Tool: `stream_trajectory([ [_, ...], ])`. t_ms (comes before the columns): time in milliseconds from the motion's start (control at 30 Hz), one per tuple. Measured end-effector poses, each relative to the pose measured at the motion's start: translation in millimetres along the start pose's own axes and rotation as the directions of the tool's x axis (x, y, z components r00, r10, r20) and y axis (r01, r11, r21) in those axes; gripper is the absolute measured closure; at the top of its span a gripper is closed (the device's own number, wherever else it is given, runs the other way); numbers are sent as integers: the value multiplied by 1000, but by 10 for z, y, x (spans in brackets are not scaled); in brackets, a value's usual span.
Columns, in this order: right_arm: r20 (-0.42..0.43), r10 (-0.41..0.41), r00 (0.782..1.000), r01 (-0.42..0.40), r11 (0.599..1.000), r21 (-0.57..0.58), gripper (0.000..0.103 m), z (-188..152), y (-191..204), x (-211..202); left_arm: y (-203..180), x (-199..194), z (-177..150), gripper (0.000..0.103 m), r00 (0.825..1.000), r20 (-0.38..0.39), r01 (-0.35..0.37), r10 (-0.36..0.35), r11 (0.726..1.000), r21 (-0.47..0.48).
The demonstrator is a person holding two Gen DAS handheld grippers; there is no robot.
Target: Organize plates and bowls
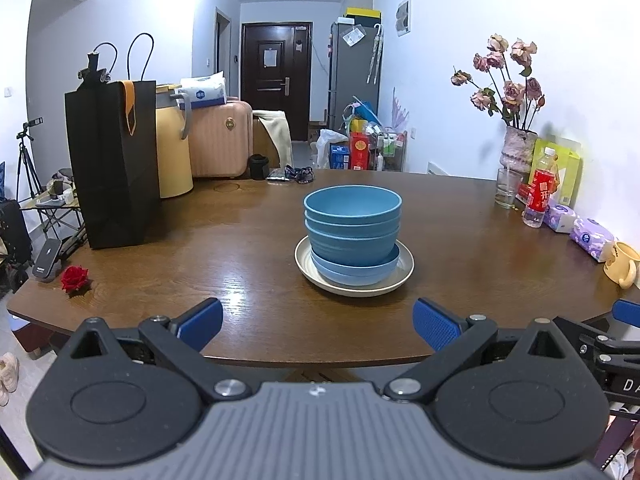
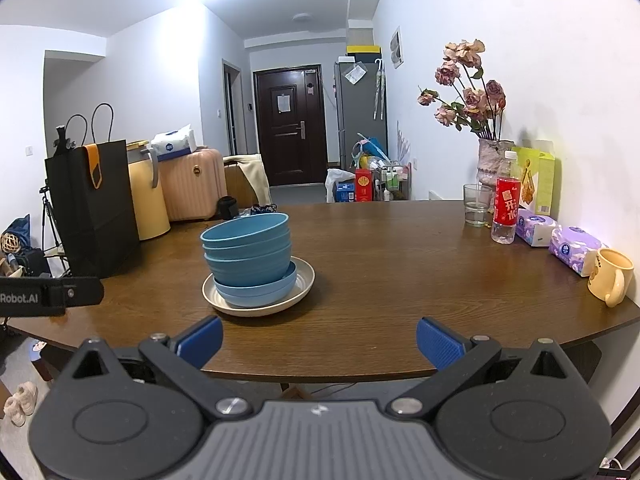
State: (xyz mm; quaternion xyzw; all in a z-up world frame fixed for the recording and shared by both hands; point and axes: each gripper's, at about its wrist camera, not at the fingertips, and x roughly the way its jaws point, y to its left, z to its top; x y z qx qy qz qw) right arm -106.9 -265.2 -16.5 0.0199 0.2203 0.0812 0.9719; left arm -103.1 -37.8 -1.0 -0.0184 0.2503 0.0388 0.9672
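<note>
Ahead, stacked blue bowls (image 1: 352, 228) sat nested on a cream plate (image 1: 354, 280) mid-table (image 1: 200, 248). Left gripper (image 1: 318, 324) was spread wide, empty, stack at 12 o'clock beyond its fingertips. Right gripper (image 2: 320, 342) likewise spread, empty; stack (image 2: 250, 256) at 11 o'clock, apart.

Left hand-held gripper (image 1: 318, 322) and right hand-held gripper (image 2: 319, 340): ribbed grey housing, black linkage arms with silver screws, textured blue finger pads (image 1: 436, 324).

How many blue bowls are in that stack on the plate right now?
5 visible, nested on the cream plate mid-table: three deeper blue bowls on top, two wider, lighter ones beneath. More could be hidden inside.
</note>
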Motion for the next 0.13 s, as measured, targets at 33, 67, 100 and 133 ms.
stream_trajectory([
  [33,-2,0,1000,0,1000,0,0,-2,0,8,4,13,1,0,1000,-4,-5,5,1000,-1],
  [67,-4,0,1000,0,1000,0,0,-5,-3,16,11,19,-2,0,1000,-6,-6,6,1000,-4],
  [100,-5,1,1000,-1,1000,0,0,-7,-12,20,21,27,-3,0,1000,-9,-4,4,1000,-7],
  [133,-7,1,1000,-1,1000,0,0,-11,-14,26,26,36,-5,0,1000,-12,-3,3,1000,-8],
])
